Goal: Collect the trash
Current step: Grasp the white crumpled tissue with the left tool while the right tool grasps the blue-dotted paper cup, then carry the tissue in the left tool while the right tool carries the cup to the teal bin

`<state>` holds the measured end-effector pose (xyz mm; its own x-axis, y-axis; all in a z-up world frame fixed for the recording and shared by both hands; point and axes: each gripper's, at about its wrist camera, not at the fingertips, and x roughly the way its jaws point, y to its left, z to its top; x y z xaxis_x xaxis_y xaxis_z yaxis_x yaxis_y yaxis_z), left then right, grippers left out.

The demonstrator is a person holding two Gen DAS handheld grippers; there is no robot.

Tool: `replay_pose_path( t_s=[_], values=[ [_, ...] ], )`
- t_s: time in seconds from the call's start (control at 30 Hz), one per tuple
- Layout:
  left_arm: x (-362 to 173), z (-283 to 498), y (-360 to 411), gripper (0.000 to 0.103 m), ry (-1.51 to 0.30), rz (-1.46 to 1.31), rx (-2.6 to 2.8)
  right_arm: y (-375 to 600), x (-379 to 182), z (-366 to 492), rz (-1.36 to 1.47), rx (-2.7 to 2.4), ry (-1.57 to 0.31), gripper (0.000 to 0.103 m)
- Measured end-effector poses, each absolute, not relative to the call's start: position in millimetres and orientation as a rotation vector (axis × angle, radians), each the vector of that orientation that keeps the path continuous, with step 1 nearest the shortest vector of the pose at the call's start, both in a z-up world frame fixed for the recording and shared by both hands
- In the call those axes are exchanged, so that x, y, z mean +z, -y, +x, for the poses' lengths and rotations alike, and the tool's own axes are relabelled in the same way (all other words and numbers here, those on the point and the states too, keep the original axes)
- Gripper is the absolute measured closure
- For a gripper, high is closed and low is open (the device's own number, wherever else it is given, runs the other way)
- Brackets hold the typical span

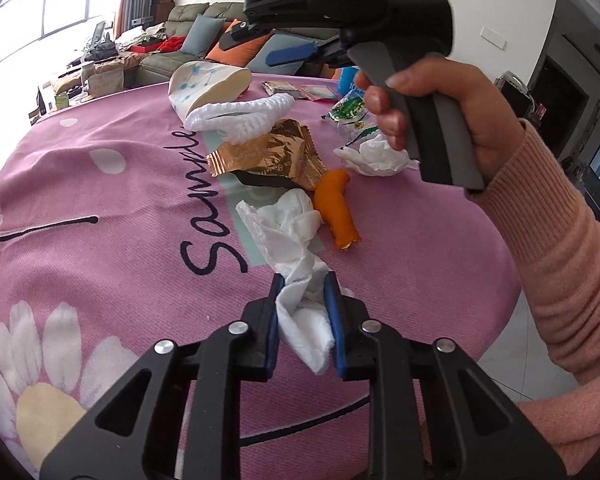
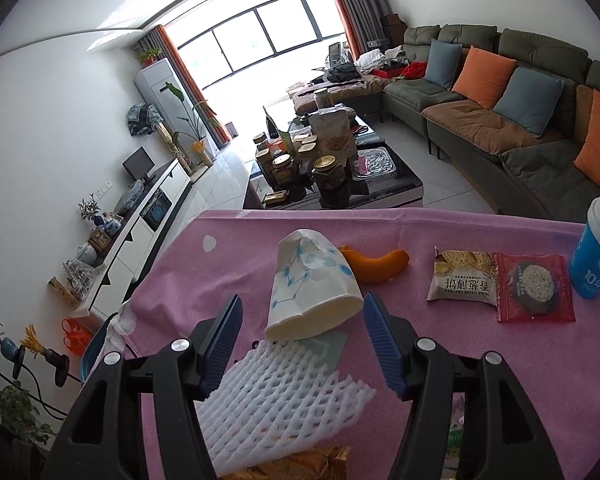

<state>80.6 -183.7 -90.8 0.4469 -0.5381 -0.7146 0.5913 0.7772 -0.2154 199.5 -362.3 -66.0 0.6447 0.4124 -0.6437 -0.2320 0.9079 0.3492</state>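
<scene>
My left gripper (image 1: 303, 286) is shut on a crumpled white tissue (image 1: 296, 240) that trails forward onto the pink tablecloth (image 1: 100, 200). Beyond it lie an orange peel (image 1: 336, 208), a gold wrapper (image 1: 268, 154), a white foam fruit net (image 1: 240, 114), a crushed paper cup (image 1: 204, 84) on its side and a second tissue (image 1: 374, 156). My right gripper (image 2: 300, 306) is open, held above the table, its jaws either side of the paper cup (image 2: 312, 284), with the foam net (image 2: 276, 400) under it. The right gripper's body (image 1: 360, 8) shows in the left wrist view, in a hand.
Snack packets (image 2: 464, 276) and a red packet (image 2: 534, 288) lie at right, next to a blue cup (image 2: 598, 248). Another orange peel (image 2: 376, 264) lies behind the paper cup. A green wrapper (image 1: 350, 108) lies by the hand. Beyond the table's far edge stand a cluttered coffee table (image 2: 332, 168) and a sofa (image 2: 500, 120).
</scene>
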Motion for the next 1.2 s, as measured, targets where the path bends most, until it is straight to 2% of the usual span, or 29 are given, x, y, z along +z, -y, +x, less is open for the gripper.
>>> replay_pose_path(
  t_s=[0.2,0.4,0.5,0.53,0.6,0.9,1.2],
  values=[
    [-89,77,174,0.097,-0.848,0.049,-0.712,358,-81,233,0.257,0.375,-0.869,0.041],
    [-88,74,154,0.097,-0.840,0.004,-0.712,354,-94,243,0.285,0.413,-0.926,0.041],
    [-87,75,142,0.098,-0.834,-0.018,-0.692,353,-96,242,0.295,0.420,-0.934,0.047],
    [-87,76,138,0.098,-0.833,-0.024,-0.681,352,-97,242,0.294,0.420,-0.941,0.055],
    [-86,77,131,0.098,-0.833,-0.039,-0.662,352,-101,243,0.296,0.422,-0.955,0.064],
    [-76,76,107,0.098,-0.804,-0.071,-0.608,353,-96,236,0.302,0.435,-0.910,0.072],
    [-65,72,88,0.098,-0.769,-0.084,-0.559,353,-76,221,0.307,0.447,-0.835,0.073]
  ],
)
